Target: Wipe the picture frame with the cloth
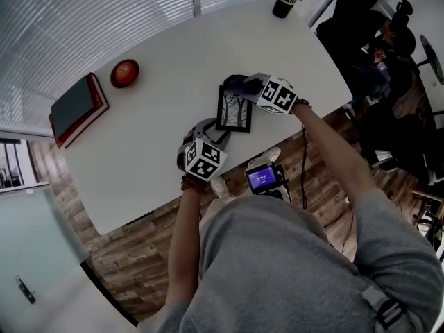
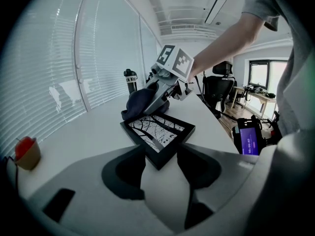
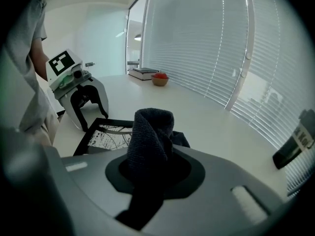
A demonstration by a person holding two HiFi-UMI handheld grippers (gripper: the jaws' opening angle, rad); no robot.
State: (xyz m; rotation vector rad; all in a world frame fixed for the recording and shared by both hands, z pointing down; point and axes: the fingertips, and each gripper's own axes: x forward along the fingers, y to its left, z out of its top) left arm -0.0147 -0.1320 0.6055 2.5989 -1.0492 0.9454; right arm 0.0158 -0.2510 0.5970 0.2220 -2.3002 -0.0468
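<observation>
My left tongs (image 2: 161, 152) are clamped on the near corner of the picture frame (image 2: 158, 128), which lies flat on the white worktop (image 1: 159, 123). My right tongs (image 3: 155, 168) are closed on the dark cloth (image 3: 153, 129), bunched against the frame's far corner.

Daylight through the blinds (image 1: 104, 19), soft and even; table (image 1: 166, 82) reads flat white in head view. Shadows weak, soft-edged. Both gripper views heavy fisheye: black vignette at corners, blinds bowed. Close jaw housings blurred and dim, frame (image 2: 160, 132) print sharp just past them. Cloth (image 3: 150, 132) in right gripper view near black, weave just visible. Ceiling strip light (image 2: 215, 10) lit in left gripper view
</observation>
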